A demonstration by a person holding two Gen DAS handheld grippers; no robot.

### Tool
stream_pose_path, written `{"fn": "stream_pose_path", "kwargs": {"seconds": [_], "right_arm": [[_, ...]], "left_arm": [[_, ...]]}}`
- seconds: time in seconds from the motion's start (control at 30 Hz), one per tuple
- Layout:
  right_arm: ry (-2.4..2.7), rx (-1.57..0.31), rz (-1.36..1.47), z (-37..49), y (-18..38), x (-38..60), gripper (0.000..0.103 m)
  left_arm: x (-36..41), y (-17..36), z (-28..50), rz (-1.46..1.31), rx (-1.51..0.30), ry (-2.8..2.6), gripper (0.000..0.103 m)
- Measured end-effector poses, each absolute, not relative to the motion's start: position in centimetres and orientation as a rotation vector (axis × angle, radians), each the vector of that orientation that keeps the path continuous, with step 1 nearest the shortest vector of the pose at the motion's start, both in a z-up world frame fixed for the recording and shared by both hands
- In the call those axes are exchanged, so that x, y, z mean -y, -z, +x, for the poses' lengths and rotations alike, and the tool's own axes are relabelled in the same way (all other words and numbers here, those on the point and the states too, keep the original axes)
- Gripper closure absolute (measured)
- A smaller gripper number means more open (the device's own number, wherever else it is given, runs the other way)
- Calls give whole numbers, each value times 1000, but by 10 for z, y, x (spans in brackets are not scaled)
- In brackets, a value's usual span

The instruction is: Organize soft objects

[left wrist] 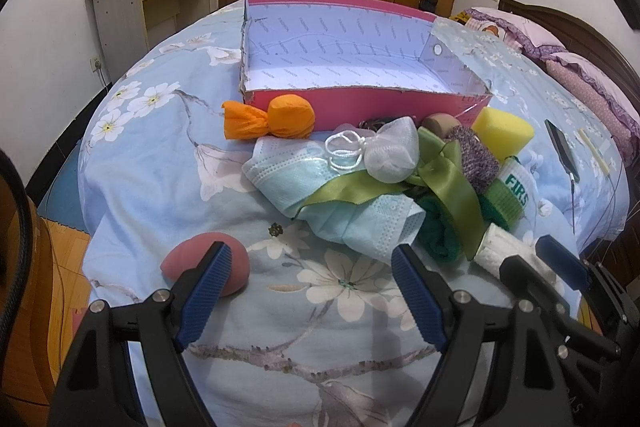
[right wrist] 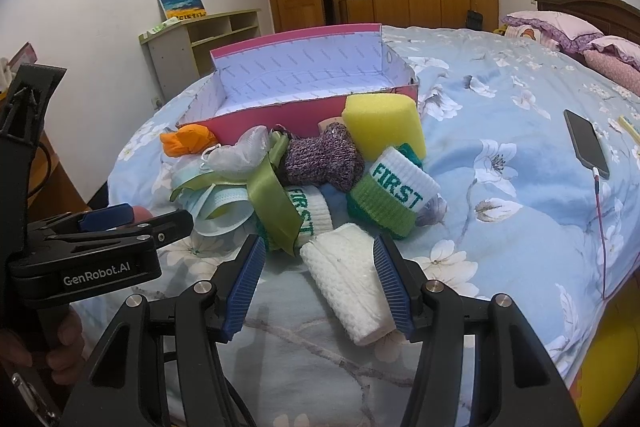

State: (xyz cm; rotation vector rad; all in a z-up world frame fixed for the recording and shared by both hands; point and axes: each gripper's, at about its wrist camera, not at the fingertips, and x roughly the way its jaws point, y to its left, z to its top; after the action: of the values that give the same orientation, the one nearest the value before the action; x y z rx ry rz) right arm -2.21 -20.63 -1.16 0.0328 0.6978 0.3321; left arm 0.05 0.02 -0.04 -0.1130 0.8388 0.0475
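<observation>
Right gripper is held wide open, empty — white roll lies lengthwise between its pads, lower centre.

Black jaws, ribbed blue pads, silver screws, "GenRobot.AI" lettering

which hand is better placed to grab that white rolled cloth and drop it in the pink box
Right. The white rolled cloth already lies between the open jaws of the right gripper. The left gripper is open over bare quilt beside a pink sponge, farther from the roll.
</observation>
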Motion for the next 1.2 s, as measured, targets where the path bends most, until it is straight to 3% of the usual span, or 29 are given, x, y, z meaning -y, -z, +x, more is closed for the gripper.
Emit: {"fn": "stream_pose_path", "kwargs": {"seconds": [1.2], "right_arm": [[-332,-711,37,-19,18,206,45]], "left_arm": [[0,0,1,-113,-843,-48,17]]}}
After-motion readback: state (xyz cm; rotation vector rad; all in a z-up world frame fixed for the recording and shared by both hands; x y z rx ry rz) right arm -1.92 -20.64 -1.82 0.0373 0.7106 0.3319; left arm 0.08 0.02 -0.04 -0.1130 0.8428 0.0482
